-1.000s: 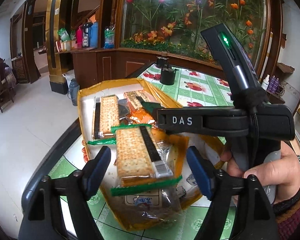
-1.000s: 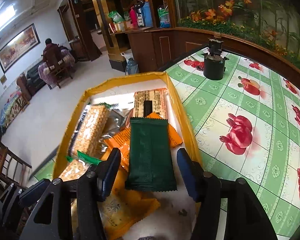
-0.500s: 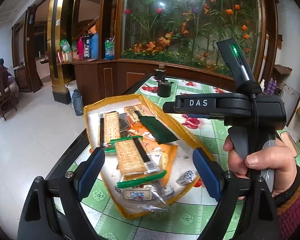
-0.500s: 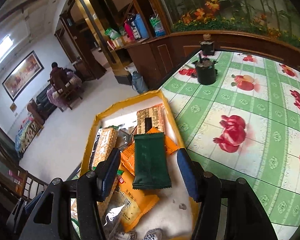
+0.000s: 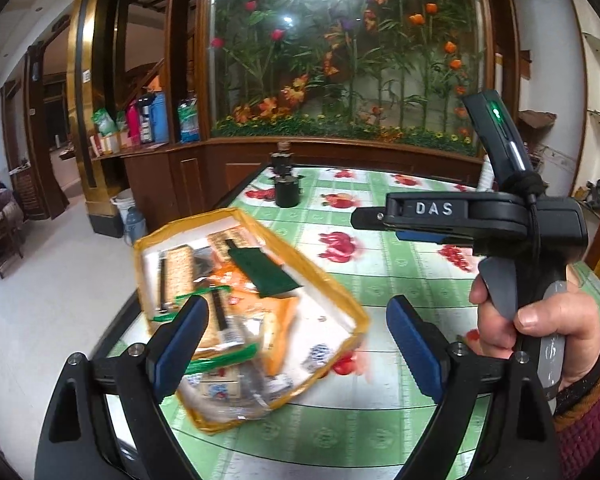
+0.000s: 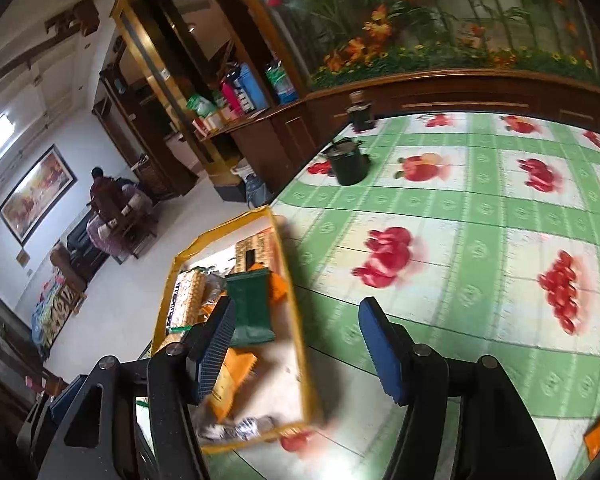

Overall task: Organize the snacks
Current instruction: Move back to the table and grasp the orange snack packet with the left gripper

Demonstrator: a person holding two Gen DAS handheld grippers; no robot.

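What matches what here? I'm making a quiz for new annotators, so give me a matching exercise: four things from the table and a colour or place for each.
Things:
1. tray rim
2. flat packet
3. pot
4. cracker pack

Descriptions:
a. black, standing on the tablecloth outside the tray
b. dark green, lying on top of orange packets
c. yellow
d. tan, in the tray on the side towards the open floor

Pairs: 1-c, 2-b, 3-a, 4-d

Bright overhead glare, motion-blurred fisheye
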